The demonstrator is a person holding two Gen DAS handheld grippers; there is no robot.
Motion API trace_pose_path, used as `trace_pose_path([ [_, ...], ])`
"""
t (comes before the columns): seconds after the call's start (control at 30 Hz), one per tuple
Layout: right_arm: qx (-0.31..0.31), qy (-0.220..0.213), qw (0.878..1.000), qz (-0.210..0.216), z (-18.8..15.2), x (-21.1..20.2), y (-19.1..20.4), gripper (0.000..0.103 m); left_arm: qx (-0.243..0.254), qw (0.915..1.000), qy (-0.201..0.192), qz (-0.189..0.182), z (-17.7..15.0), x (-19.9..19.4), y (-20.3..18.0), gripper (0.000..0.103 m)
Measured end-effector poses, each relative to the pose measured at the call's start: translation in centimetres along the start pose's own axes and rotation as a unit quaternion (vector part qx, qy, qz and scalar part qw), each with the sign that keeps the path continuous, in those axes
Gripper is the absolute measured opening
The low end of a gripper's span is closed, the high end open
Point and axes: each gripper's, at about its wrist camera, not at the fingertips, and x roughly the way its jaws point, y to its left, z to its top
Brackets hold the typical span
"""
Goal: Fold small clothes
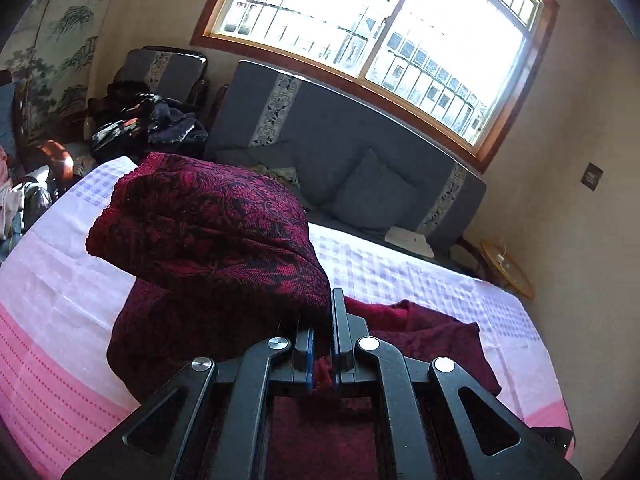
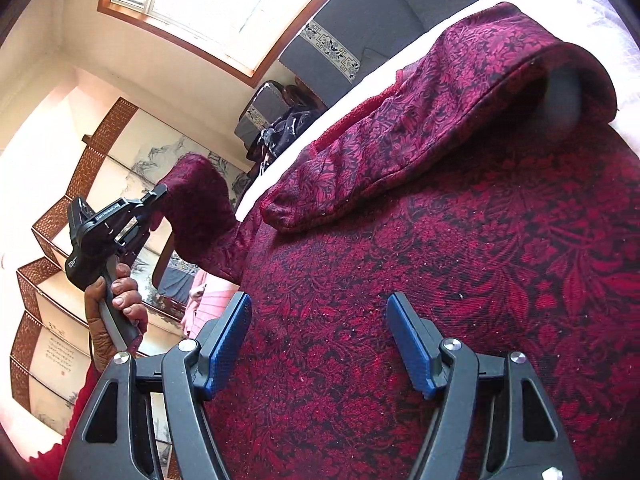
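Note:
A dark red garment with a black floral pattern [image 1: 208, 232] lies on the bed. My left gripper [image 1: 324, 320] is shut on a fold of it and holds that part lifted above the bed. In the right wrist view the same garment [image 2: 440, 240] fills most of the frame, with one sleeve [image 2: 400, 120] folded across it. My right gripper [image 2: 318, 312] is open and empty just above the garment's body. The left gripper [image 2: 158, 194] shows there too, held by a hand, shut on the lifted cloth at the left.
The bed has a white and pink checked cover [image 1: 400, 272]. A grey sofa with cushions [image 1: 360, 152] stands behind it under a window [image 1: 380, 20]. A chair piled with dark clothes [image 1: 152, 120] is at the back left. A painted folding screen [image 2: 60, 280] stands at the left.

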Motion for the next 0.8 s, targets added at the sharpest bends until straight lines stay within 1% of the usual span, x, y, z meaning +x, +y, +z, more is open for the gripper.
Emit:
trace_pose_path([
  [0.1,0.004,-0.008,1.000,0.008,0.0,-0.4,-0.4,0.068,0.032,0.9992,0.022,-0.014,-2.0,2.8,-4.4,0.006],
  [0.17,0.007,-0.012,1.000,0.011,0.0,-0.6,-0.5,0.068,0.045,0.9980,0.039,-0.023,-3.5,4.7,-6.7,0.006],
  [0.3,0.020,-0.022,0.999,0.030,0.1,-1.1,-1.3,0.067,0.081,0.9945,0.061,-0.026,-6.2,7.8,-10.2,0.006],
  [0.37,0.027,-0.028,0.998,0.040,0.1,-1.5,-1.8,0.067,0.108,0.9915,0.065,-0.031,-7.5,8.7,-11.6,0.007],
  [0.4,0.030,-0.030,0.998,0.045,0.1,-1.7,-2.0,0.067,0.127,0.9895,0.065,-0.024,-8.0,9.1,-12.4,0.009],
  [0.47,0.033,-0.033,0.998,0.053,0.0,-1.9,-2.2,0.067,0.168,0.9838,0.061,-0.013,-9.3,9.1,-13.7,0.015],
  [0.5,0.034,-0.034,0.997,0.056,0.0,-1.9,-2.3,0.067,0.185,0.9808,0.062,-0.012,-9.8,9.1,-14.4,0.027],
  [0.53,0.035,-0.034,0.997,0.057,0.0,-1.9,-2.3,0.067,0.196,0.9785,0.060,-0.019,-10.2,9.0,-14.9,0.044],
  [0.57,0.036,-0.035,0.997,0.059,0.0,-2.0,-2.4,0.067,0.205,0.9768,0.054,-0.032,-10.5,8.5,-15.4,0.054],
  [0.6,0.037,-0.036,0.997,0.062,0.0,-2.1,-2.5,0.067,0.211,0.9756,0.044,-0.045,-10.7,8.2,-15.9,0.069],
  [0.63,0.038,-0.038,0.997,0.064,0.0,-2.1,-2.5,0.067,0.215,0.9745,0.030,-0.056,-10.8,7.6,-16.3,0.075],
  [0.7,0.042,-0.041,0.996,0.067,-0.1,-2.2,-2.8,0.067,0.222,0.9714,0.011,-0.084,-10.7,6.5,-17.0,0.078],
  [0.8,0.044,-0.044,0.996,0.068,-0.1,-2.4,-3.1,0.067,0.220,0.9681,0.007,-0.119,-10.1,5.2,-17.6,0.080],
])
